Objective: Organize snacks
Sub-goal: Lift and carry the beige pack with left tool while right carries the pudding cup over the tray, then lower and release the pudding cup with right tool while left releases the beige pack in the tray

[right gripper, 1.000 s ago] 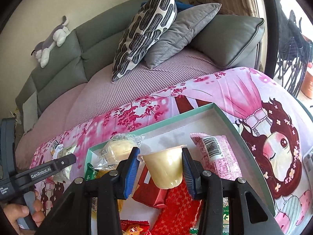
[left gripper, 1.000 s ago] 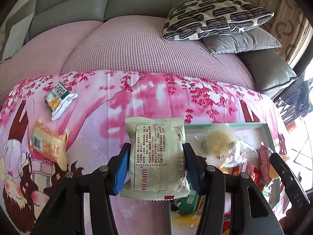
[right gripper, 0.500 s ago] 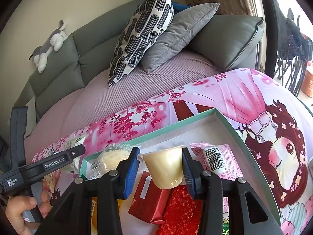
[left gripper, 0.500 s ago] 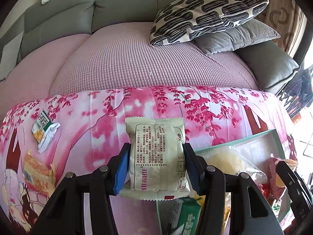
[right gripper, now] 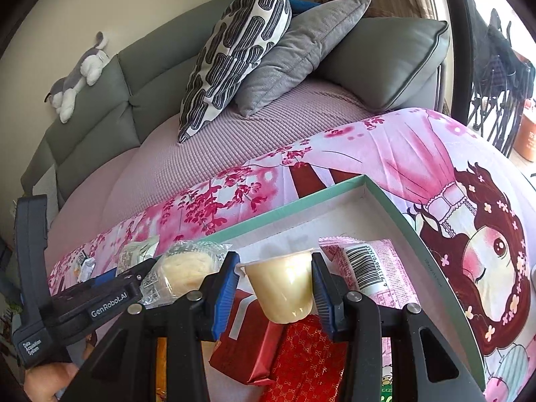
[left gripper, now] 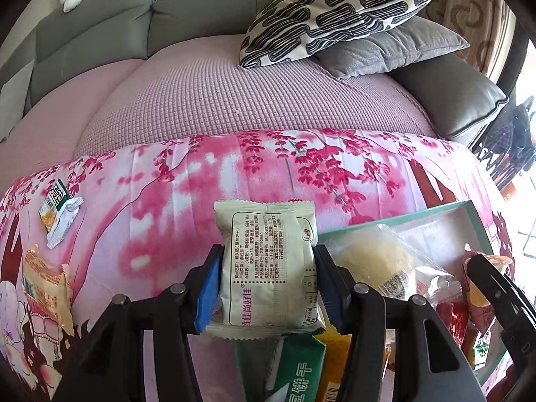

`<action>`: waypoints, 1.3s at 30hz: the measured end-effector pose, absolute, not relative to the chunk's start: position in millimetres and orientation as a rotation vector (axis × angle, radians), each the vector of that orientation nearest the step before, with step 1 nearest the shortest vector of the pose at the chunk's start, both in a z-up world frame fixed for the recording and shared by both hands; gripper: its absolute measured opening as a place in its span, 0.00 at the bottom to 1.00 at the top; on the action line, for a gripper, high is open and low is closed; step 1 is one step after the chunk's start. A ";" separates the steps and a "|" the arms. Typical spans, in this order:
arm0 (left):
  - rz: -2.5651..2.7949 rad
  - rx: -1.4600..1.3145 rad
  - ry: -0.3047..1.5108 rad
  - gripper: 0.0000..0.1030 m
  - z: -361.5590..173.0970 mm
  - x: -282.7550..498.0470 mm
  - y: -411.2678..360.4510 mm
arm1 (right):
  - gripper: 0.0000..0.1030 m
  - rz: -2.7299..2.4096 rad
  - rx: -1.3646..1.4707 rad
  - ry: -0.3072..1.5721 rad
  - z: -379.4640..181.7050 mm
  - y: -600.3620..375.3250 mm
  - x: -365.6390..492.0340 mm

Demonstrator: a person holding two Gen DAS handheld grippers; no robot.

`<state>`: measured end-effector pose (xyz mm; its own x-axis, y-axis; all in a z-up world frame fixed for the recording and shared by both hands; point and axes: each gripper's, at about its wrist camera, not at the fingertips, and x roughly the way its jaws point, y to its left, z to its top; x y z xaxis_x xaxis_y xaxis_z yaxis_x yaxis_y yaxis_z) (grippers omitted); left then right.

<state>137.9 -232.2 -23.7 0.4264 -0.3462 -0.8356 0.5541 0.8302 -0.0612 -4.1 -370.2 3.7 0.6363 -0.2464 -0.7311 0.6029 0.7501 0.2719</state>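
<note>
- I'm looking over a table under a pink cherry-blossom cloth [left gripper: 207,181]; behind it stands a grey sofa [left gripper: 100,30] with a mauve cover, a black-and-white patterned cushion [left gripper: 338,10] and a plush toy [right gripper: 78,77].
- A teal-rimmed box [right gripper: 395,214] sits on the cloth, holding a wrapped round cake [right gripper: 187,268], a pink barcode packet [right gripper: 375,268] and red packets [right gripper: 254,351].
- My left gripper [left gripper: 266,288] clamps a pale biscuit packet [left gripper: 268,264] at the box's edge.
- My right gripper [right gripper: 276,289] grips a jelly cup [right gripper: 283,284] above the box.
- Two loose snack packets [left gripper: 57,214] lie on the cloth, well left of the box.
</note>
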 end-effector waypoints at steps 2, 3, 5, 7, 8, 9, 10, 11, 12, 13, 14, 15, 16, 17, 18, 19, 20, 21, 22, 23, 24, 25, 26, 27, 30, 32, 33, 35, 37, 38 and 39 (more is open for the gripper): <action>-0.561 0.252 0.977 0.53 -24.0 134.3 -233.1 | 0.44 -0.516 0.536 0.751 -0.2 -370.6 -3.0; -0.558 0.254 0.977 0.53 -24.3 133.1 -232.9 | 0.44 -0.516 0.537 0.758 -2.1 -370.5 -2.6; -0.554 0.251 0.979 0.53 -24.0 131.7 -231.6 | 0.44 -0.514 0.538 0.768 -4.6 -370.3 -1.7; -0.552 0.249 0.982 0.53 -23.5 130.7 -230.1 | 0.44 -0.515 0.538 0.776 -6.0 -370.0 -1.0; -0.551 0.250 0.982 0.53 -23.1 129.8 -229.4 | 0.44 -0.515 0.538 0.779 -6.6 -369.7 -0.6; -0.549 0.257 0.982 0.53 -22.8 128.9 -229.7 | 0.44 -0.514 0.539 0.783 -7.4 -369.3 -0.1; -0.548 0.266 0.981 0.53 -22.8 128.2 -230.0 | 0.44 -0.515 0.539 0.789 -8.4 -368.8 0.5; -0.545 0.276 0.978 0.54 -23.1 127.6 -230.8 | 0.44 -0.516 0.538 0.796 -9.6 -368.4 1.2; -0.544 0.282 0.976 0.54 -23.2 127.2 -231.1 | 0.44 -0.516 0.539 0.801 -10.6 -368.1 1.7; -0.543 0.286 0.975 0.54 -23.2 126.8 -231.1 | 0.44 -0.517 0.540 0.804 -11.2 -367.5 2.0; -0.541 0.288 0.976 0.54 -23.5 126.7 -231.4 | 0.44 -0.518 0.540 0.806 -11.6 -367.2 2.2; -0.541 0.289 0.980 0.54 -24.1 126.7 -231.8 | 0.44 -0.518 0.540 0.808 -11.6 -367.0 2.7; -0.541 0.290 0.986 0.54 -25.0 126.8 -232.1 | 0.44 -0.520 0.537 0.811 -11.5 -366.6 2.9; -0.541 0.290 0.992 0.54 -25.8 127.3 -231.9 | 0.44 -0.521 0.534 0.813 -11.5 -366.4 3.2; -0.543 0.289 0.998 0.54 -26.6 127.6 -231.5 | 0.44 -0.523 0.533 0.816 -11.5 -366.3 3.5; -0.545 0.286 1.005 0.54 -27.4 127.4 -231.1 | 0.44 -0.525 0.535 0.819 -11.7 -366.4 3.6; -0.548 0.280 1.013 0.54 -28.0 127.6 -230.5 | 0.44 -0.528 0.539 0.823 -12.1 -366.8 3.5; -0.548 0.272 1.019 0.54 -28.1 127.8 -229.7 | 0.44 -0.529 0.545 0.828 -12.8 -367.3 3.3; -0.550 0.266 1.023 0.54 -28.0 127.8 -228.9 | 0.44 -0.531 0.553 0.830 -13.3 -368.0 2.8; -0.552 0.262 1.027 0.54 -27.7 127.6 -228.4 | 0.45 -0.532 0.560 0.832 -13.8 -368.8 2.1; -0.555 0.256 1.033 0.56 -28.1 127.3 -227.4 | 0.45 -0.534 0.565 0.836 -14.3 -369.6 1.6; -0.559 0.251 1.039 0.57 -28.7 127.1 -226.3 | 0.45 -0.537 0.569 0.840 -14.8 -370.2 1.4; -0.562 0.246 1.045 0.60 -29.4 126.7 -225.3 | 0.45 -0.540 0.570 0.844 -15.3 -370.8 1.4; -0.565 0.240 1.051 0.61 -29.8 126.3 -224.0 | 0.45 -0.543 0.571 0.848 -15.5 -371.2 1.2; -0.570 0.226 1.056 0.63 -29.5 124.5 -220.4 | 0.56 -0.540 0.580 0.849 -14.5 -371.9 0.4; -0.573 0.211 1.059 0.64 -28.0 123.9 -216.9 | 0.61 -0.534 0.580 0.847 -12.5 -370.4 0.3; -0.573 0.195 1.065 0.64 -26.9 123.7 -213.9 | 0.62 -0.532 0.579 0.849 -11.7 -369.7 0.7; -0.575 0.152 1.077 0.64 -25.2 122.6 -205.2 | 0.66 -0.525 0.580 0.856 -10.5 -367.9 2.0; -0.580 0.110 1.082 0.64 -24.0 120.6 -195.3 | 0.66 -0.524 0.572 0.866 -8.8 -365.5 2.9; -0.582 0.096 1.083 0.64 -23.5 119.4 -191.0 | 0.66 -0.526 0.565 0.870 -7.5 -364.3 3.2; -0.582 0.088 1.085 0.64 -22.6 118.8 -188.1 | 0.66 -0.528 0.560 0.873 -6.2 -363.3 3.1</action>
<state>118.8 -188.1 -22.6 0.3333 -0.4032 -0.8523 0.4871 0.8476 -0.2105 3.1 -363.3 -6.2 0.5360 -0.1987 -0.8205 0.6344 0.7360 0.2362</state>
